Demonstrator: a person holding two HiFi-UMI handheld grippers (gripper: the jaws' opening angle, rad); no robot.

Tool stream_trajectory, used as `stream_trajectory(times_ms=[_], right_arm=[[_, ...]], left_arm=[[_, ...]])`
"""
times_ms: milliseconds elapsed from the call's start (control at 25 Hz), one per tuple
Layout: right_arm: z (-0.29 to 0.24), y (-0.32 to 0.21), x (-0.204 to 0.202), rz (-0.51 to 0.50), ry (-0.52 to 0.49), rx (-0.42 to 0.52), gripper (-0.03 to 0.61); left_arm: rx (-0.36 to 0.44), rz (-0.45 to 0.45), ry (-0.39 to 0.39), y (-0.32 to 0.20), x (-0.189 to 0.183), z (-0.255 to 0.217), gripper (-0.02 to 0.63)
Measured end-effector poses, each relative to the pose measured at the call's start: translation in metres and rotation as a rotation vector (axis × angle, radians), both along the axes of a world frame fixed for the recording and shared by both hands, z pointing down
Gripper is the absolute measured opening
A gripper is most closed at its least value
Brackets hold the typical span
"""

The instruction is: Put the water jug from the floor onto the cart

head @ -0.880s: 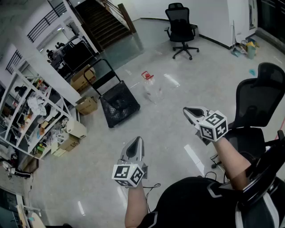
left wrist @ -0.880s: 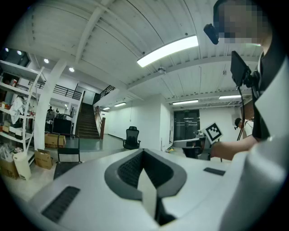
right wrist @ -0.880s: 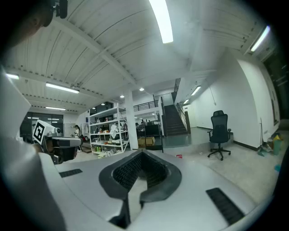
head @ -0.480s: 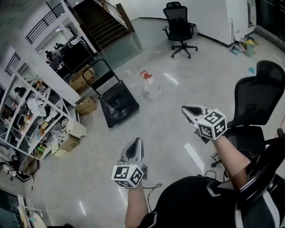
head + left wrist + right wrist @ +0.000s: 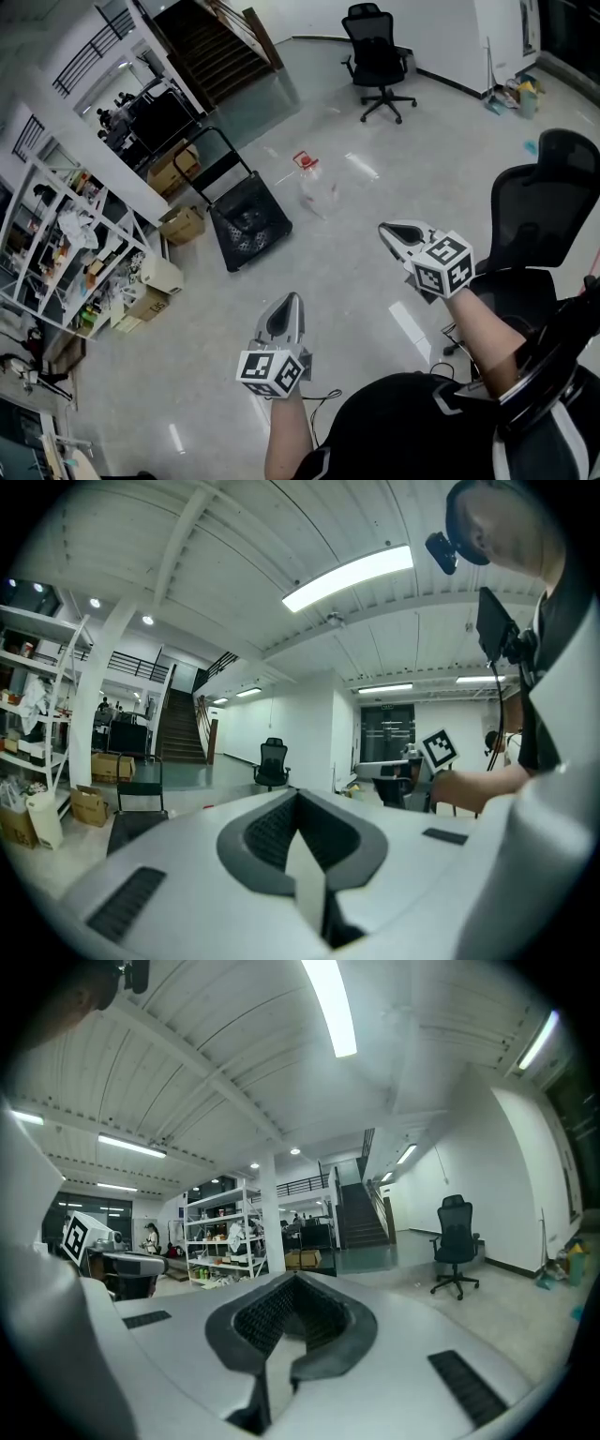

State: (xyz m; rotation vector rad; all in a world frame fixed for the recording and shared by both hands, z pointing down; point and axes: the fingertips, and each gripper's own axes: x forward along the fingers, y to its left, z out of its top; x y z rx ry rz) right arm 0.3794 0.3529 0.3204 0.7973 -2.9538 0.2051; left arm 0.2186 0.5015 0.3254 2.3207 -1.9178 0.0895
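The distant water jug (image 5: 315, 187) (clear-bodied) shows no detail.

I'm standing in a big open office-workshop space. A shiny pale floor (image 5: 187, 375) is stretching ahead, with a black office chair (image 5: 377, 58) sitting far out. Metal shelves (image 5: 56, 244) crammed with clutter are lining the left side, cardboard boxes (image 5: 183, 222) are lying beside them, a staircase (image 5: 211, 47) is rising at the back, and a strip light (image 5: 347, 577) is glowing overhead.

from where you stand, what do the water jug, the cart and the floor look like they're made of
Water jug: probably clear plastic; the floor shows through its body, and its top is red.
Cart: black deck, dull and textured, perhaps plastic or a rubber mat; too small to settle.
Floor: glossy polished stone or tile, mirroring the ceiling lights.
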Motion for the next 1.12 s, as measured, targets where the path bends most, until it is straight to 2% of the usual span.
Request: stream_trajectory(times_ms=[240, 640, 760, 920, 1120], right_arm=[[-0.002, -0.011, 0.01, -0.003, -0.016, -0.025, 0.002], [0.02, -0.054, 0.009, -0.048, 0.024, -0.039, 0.002], [0.02, -0.075, -0.015, -0.054, 0.022, -0.034, 0.002], [0.027, -0.113, -0.061, -0.04, 0.011, -0.036, 0.002], [0.021, -0.158, -0.137, -0.023, 0.057, 0.022, 0.002]], left_arm=[[0.005, -0.008, 0.013, -0.014, 0.012, 0.0, 0.002], [0.009, -0.031, 0.047, -0.058, 0.016, 0.014, 0.002], [0.0, -0.023, 0.054, -0.076, -0.005, 0.021, 0.002], [-0.004, -0.002, 0.089, -0.116, -0.052, 0.036, 0.002], [0.006, 0.043, 0.04, -0.173, -0.127, 0.031, 0.002]])
